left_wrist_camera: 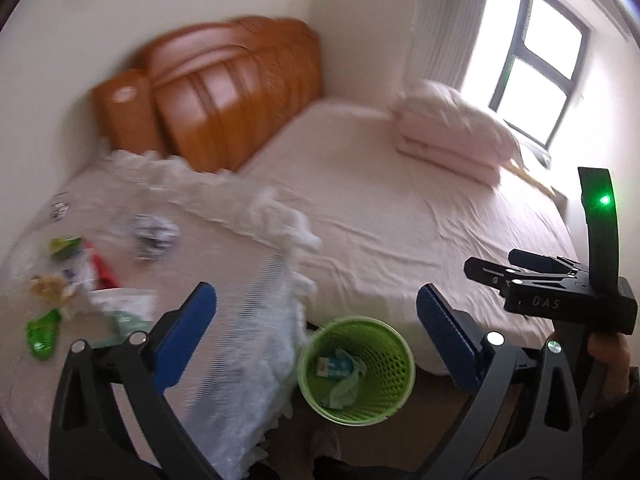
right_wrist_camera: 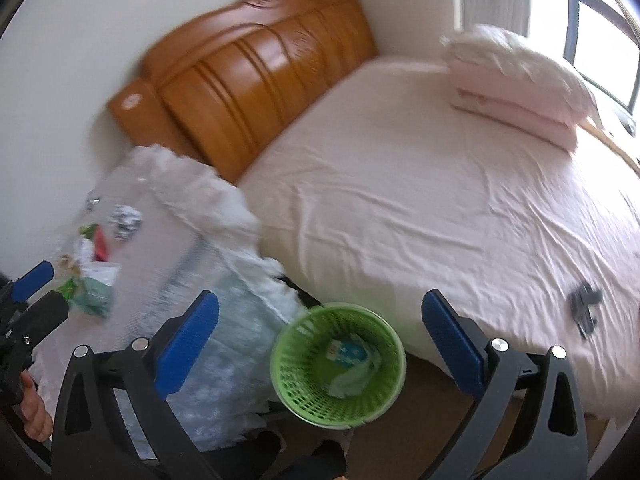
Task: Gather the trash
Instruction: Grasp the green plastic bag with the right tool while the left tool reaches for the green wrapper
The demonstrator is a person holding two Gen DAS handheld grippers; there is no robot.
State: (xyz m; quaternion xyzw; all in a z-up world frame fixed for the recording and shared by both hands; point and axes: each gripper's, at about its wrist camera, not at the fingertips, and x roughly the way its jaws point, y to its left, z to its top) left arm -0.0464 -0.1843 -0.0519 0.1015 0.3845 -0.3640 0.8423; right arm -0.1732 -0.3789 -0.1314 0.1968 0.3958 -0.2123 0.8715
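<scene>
The left gripper (left_wrist_camera: 316, 320) hangs with its blue-padded jaws spread wide and nothing between them, above a green mesh wastebasket (left_wrist_camera: 356, 372) that stands on the floor against the near edge of the bed (left_wrist_camera: 400, 208); the right gripper (right_wrist_camera: 320, 328) is likewise spread apart and empty, looking down on the same wastebasket (right_wrist_camera: 338, 364) from a little further right; inside the basket lie a small carton with blue print (left_wrist_camera: 334, 366) and a crumpled pale wrapper (left_wrist_camera: 344, 390), seen again from the right wrist as carton (right_wrist_camera: 348, 350) and wrapper (right_wrist_camera: 354, 378); just left of the basket stands a low table draped in a white lace-edged cloth (left_wrist_camera: 248, 336), its near right corner touching or nearly touching the basket's rim, though blur hides which; the remaining trash (left_wrist_camera: 76, 280) is gathered toward the table's left edge, a blurred heap of green, red, yellow and white packets, with a green wrapper (left_wrist_camera: 42, 332) at the near left corner and a crumpled black-and-white ball (left_wrist_camera: 154, 236) closer to the middle; the right wrist view shows the same heap (right_wrist_camera: 90, 272) and ball (right_wrist_camera: 126, 216); the bed wears a pale pink sheet, a folded pink quilt with a pillow (left_wrist_camera: 452, 136) sits at its far right corner beneath the window (left_wrist_camera: 536, 60), and an orange wooden headboard (left_wrist_camera: 224, 92) stands against the wall.
</scene>
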